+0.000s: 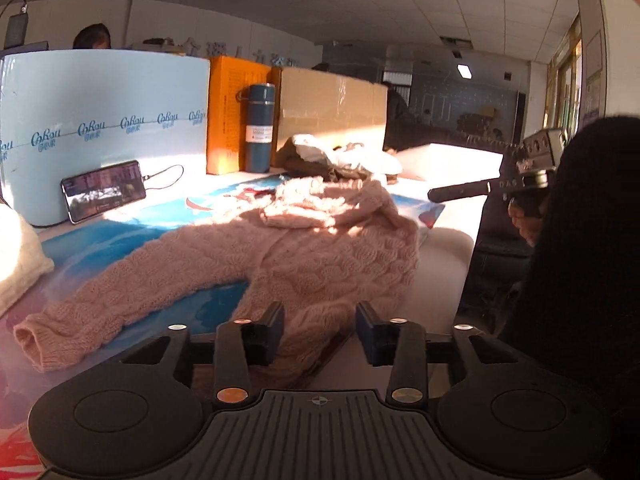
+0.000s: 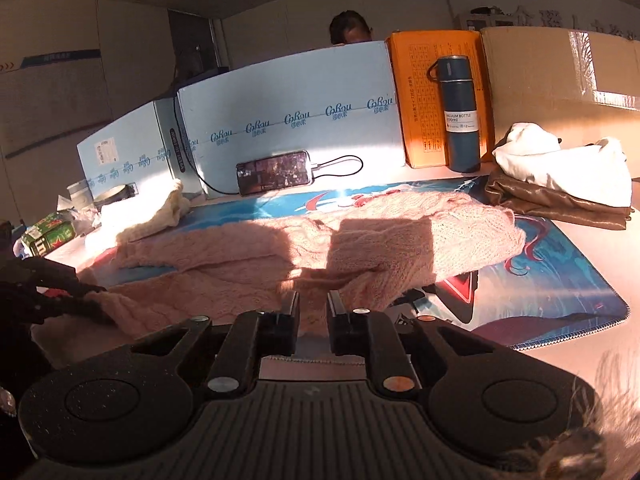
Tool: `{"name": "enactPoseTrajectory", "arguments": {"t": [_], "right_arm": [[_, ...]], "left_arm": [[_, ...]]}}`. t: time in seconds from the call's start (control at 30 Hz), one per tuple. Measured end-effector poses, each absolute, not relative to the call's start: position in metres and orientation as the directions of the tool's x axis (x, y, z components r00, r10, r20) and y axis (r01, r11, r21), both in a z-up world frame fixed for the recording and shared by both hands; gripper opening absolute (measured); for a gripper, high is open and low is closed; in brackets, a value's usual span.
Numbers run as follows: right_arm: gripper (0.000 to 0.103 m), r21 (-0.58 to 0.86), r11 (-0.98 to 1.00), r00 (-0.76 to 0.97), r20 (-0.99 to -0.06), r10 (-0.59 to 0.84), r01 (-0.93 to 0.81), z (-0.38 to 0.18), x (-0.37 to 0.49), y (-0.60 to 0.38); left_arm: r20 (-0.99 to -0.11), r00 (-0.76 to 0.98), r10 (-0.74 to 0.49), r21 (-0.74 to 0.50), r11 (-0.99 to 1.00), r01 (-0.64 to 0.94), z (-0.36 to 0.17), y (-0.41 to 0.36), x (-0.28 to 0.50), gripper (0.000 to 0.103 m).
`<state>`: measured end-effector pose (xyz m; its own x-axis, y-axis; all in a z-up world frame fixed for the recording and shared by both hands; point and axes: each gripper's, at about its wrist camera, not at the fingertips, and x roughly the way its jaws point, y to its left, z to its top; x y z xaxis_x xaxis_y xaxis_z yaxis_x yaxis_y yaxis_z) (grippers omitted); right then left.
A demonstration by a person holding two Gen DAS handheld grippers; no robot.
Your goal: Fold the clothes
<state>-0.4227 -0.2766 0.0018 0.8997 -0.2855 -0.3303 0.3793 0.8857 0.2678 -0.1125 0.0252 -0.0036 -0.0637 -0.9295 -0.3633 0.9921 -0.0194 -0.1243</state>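
The pink cable-knit sweater (image 1: 320,248) lies rumpled on the blue printed mat (image 2: 560,280), one sleeve (image 1: 100,320) trailing out toward the near-left edge, the body bunched and partly doubled over itself near the collar. No clean fold on it yet as far as I can judge; this one looks barely started.

My left claw (image 1: 320,330) is spread wide, fingers straddling the sweater's near hem with nothing pinched. My right claw (image 2: 313,314) sits with a narrow gap between its fingers, right at the near edge of the knit; some pink wool shows in the gap, but I cannot tell whether it is actually caught.

Further out, some work looks done: a brown satin garment with a white one on top (image 2: 560,176) sits stacked at the back right of the counter (image 2: 600,360), and a cream knit (image 2: 148,216) rests at the left. Behind stand a blue vacuum bottle (image 2: 460,116), an orange box (image 2: 416,100) and a phone (image 2: 274,172) on charge.
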Motion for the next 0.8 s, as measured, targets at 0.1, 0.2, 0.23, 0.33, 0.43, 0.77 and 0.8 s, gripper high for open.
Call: {"name": "enactPoseTrajectory", "arguments": {"t": [0.1, 0.2, 0.23, 0.33, 0.43, 0.77, 0.8], "right_arm": [[0.060, 0.381, 0.777, 0.865, -0.262, -0.429, 0.501, 0.010, -0.426, -0.308], [0.066, 0.451, 0.626, 0.770, -0.320, -0.552, 0.636, 0.009, -0.413, -0.344], [0.065, 0.468, 0.577, 0.740, -0.347, -0.576, 0.669, 0.009, -0.408, -0.356], [0.066, 0.470, 0.524, 0.700, -0.393, -0.595, 0.710, 0.008, -0.387, -0.387], [0.066, 0.435, 0.513, 0.672, -0.445, -0.592, 0.740, 0.013, -0.362, -0.420], [0.052, 0.126, 0.657, 0.520, -0.726, -0.450, 0.744, -0.008, -0.238, -0.472], [0.028, 0.090, 0.682, 0.529, -0.707, -0.470, 0.726, -0.007, -0.234, -0.466]], "left_arm": [[-0.212, 0.029, -0.977, -0.262, 0.086, 0.961, 0.009, 0.037, -0.083, 0.082], [-0.270, 0.314, -0.910, -0.311, 0.391, 0.866, 0.011, 0.031, -0.049, 0.083], [-0.322, 0.428, -0.844, -0.299, 0.520, 0.801, 0.009, 0.027, -0.037, 0.083], [-0.471, 0.528, -0.707, -0.250, 0.681, 0.688, -0.001, 0.011, -0.005, 0.082], [-0.566, 0.468, -0.679, -0.243, 0.680, 0.692, -0.013, -0.006, 0.014, 0.081], [-0.550, 0.490, -0.676, 0.034, 0.568, 0.822, -0.018, -0.040, -0.012, 0.014], [-0.539, 0.515, -0.667, 0.062, 0.578, 0.814, -0.016, -0.040, -0.011, 0.014]]}}
